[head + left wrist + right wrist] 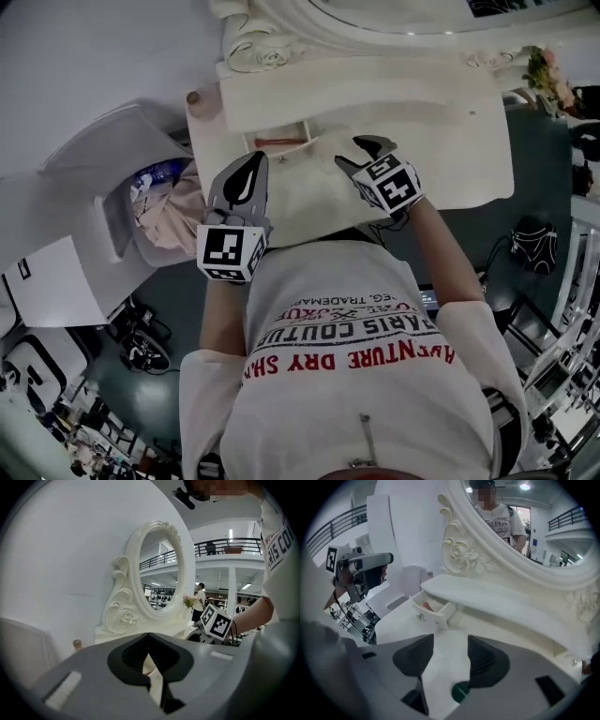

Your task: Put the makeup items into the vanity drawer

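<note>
At the tabletop's (450, 159) left rear, the drawer (278, 150) is seen pulled open, with bare surface before it. The right gripper (361, 153) is tipped steeply down, jaws spread wide, nothing between. The left gripper (251, 169) is held nearly level, jaws closed together, nothing seen gripped. A red stick (281, 142) is laid inside the drawer, parallel to its front.

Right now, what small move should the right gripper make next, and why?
Probably draw the right gripper back and down over the small green item, then close. Its jaws stand open and empty, the green item lies on the tabletop near the jaws' base, short of the fingertips, and the drawer is already open.
</note>
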Demonstrator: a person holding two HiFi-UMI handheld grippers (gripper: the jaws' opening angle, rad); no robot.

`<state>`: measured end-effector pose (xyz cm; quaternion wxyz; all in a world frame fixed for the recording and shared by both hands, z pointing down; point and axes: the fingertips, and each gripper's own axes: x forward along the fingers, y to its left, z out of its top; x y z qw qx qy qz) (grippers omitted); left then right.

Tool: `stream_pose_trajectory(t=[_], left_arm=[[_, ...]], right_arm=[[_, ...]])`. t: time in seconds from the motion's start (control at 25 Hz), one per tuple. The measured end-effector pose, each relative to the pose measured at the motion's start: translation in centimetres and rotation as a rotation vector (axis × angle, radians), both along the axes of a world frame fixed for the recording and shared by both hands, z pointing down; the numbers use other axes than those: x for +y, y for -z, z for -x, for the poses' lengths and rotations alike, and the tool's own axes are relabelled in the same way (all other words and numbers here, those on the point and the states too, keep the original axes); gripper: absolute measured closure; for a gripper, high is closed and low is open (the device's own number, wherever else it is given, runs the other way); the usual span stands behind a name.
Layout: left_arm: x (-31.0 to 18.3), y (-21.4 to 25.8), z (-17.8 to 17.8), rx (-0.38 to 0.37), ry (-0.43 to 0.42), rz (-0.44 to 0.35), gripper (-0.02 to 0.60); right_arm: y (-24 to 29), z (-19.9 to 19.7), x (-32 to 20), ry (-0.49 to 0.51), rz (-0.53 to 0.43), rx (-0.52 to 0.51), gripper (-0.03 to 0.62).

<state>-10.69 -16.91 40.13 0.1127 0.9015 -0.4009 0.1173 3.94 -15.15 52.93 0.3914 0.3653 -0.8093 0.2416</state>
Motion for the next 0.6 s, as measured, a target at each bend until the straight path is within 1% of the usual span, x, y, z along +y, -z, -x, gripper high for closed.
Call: stream_pose_trajectory(t=[0.12,0.28,0.44,0.6], left_arm=[[0.1,-0.5,-2.8,0.007,-0.095,0.017,0.572],[0.5,-1.6,-5.5,-0.001,-0.182,0.04,0.572],[1.4,-2.6,-7.8,-0.009,-0.256,0.065,0.572],[2.1,-3.4,-9.0,-0.03,-0.31,0.079,0.572]], right_arm=[[-1.1,-3.1,2.4,-0.105,0.03,0.009,0.381],[-2.8,-5.3,5.2,-0.199,0.065,0.012,0.381],[-4.6,-6.8,7.7,-0.26,0.087,0.048,0.379],[-6.2,-7.1,8.5,-0.301,0.103,0.056,0.381]])
